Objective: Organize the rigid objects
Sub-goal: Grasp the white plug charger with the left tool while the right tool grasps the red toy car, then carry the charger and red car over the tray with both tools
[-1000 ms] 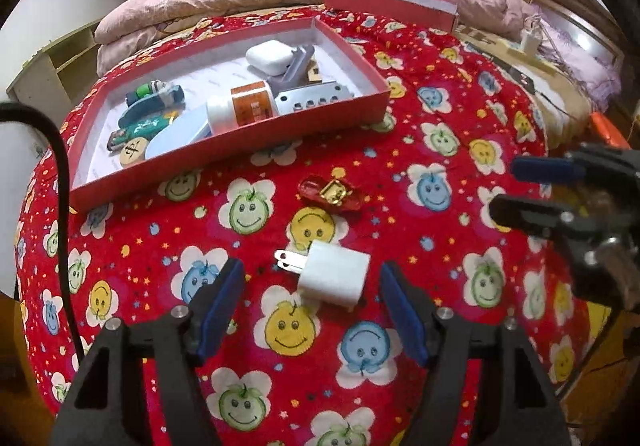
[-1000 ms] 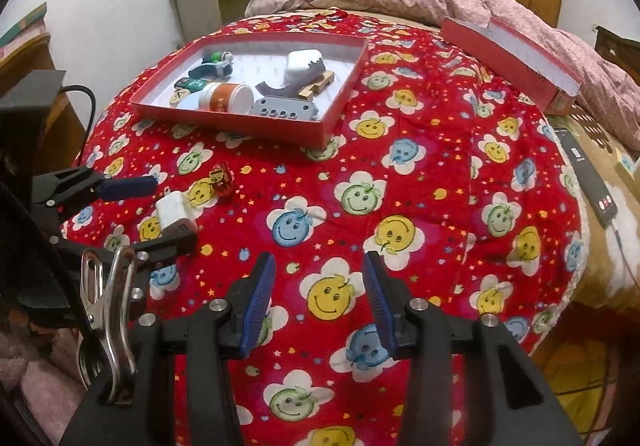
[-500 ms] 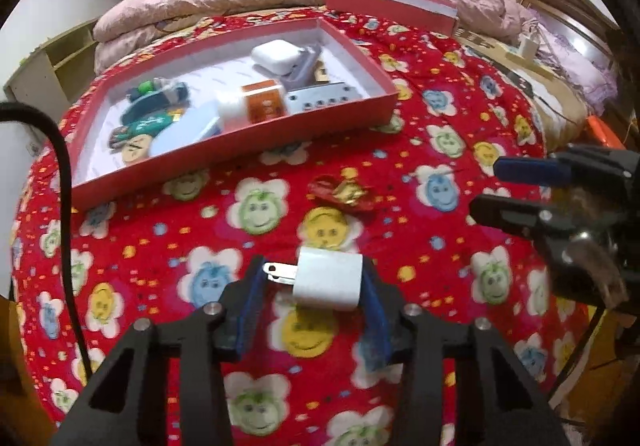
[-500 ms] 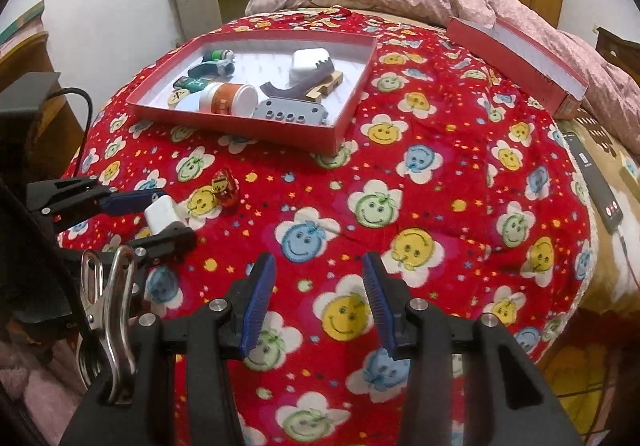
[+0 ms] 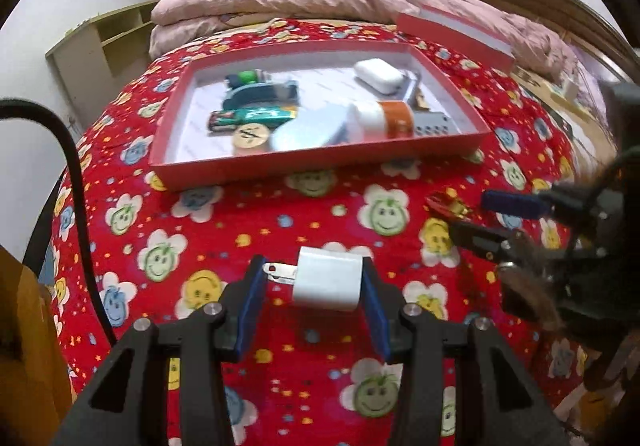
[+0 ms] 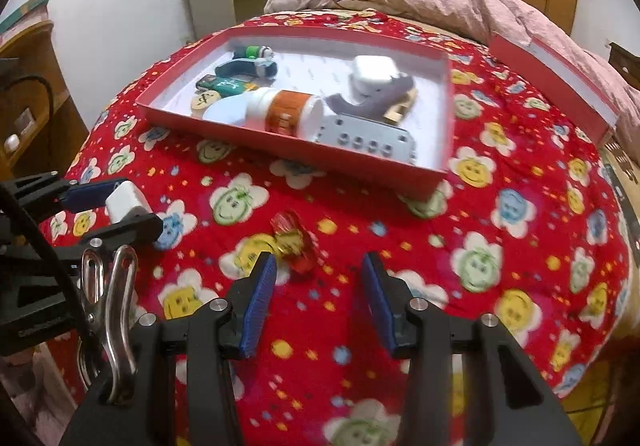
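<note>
Left wrist view: left gripper jaws pinch the white charger above the bedspread; right gripper jaws spread.

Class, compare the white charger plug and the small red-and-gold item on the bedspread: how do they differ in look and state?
The white charger plug is a plain boxy block with metal prongs; the red-and-gold item is smaller, shiny and irregular. The plug is gripped between the left gripper's blue pads; the red-and-gold item lies loose on the bedspread, just ahead of the open right gripper. Both are outside the red tray.
</note>
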The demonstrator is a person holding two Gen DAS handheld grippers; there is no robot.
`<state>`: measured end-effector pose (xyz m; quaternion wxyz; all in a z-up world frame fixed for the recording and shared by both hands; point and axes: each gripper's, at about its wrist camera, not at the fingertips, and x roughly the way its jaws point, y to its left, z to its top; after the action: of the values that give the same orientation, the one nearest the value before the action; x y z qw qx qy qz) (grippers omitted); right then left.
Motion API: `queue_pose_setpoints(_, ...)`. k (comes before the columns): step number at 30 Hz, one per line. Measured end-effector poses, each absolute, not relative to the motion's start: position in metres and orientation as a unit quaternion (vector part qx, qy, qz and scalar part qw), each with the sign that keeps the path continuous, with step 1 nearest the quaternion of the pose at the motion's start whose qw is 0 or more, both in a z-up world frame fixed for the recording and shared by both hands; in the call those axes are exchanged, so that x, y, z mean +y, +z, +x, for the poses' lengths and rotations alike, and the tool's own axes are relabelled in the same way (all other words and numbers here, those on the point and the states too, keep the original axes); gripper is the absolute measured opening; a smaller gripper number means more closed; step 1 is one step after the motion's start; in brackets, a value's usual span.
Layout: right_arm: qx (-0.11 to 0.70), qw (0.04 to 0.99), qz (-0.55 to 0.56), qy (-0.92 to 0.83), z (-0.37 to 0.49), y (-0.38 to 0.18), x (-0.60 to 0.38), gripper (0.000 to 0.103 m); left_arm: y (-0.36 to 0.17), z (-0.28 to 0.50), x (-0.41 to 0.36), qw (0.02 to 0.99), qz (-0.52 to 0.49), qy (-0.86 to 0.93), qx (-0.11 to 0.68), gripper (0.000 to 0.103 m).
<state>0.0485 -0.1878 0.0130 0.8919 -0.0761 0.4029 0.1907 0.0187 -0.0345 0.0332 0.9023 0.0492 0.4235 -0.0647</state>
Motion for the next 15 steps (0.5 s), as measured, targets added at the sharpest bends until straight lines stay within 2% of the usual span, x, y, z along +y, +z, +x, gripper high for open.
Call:
queue_pose_setpoints(5, 0.400, 0.896, -0.074, 0.178, 0.054, 0.009, -0.179, 0.039, 0.035, 0.020, -0.024, 0.906, 0.037, -0.064, 0.417, 0.048)
queue_pose_setpoints(8, 0.394, 0.900, -0.074, 0.169, 0.053, 0.009, -0.179, 0.023, 0.035, 0.021, -0.021, 0.908, 0.032, -0.065, 0.413, 0.048)
queue_pose_setpoints(15, 0.395, 0.900, -0.073, 0.168, 0.050, 0.010, -0.178, 0.021, 0.040, 0.024, -0.015, 0.911, 0.018, -0.066, 0.407, 0.048)
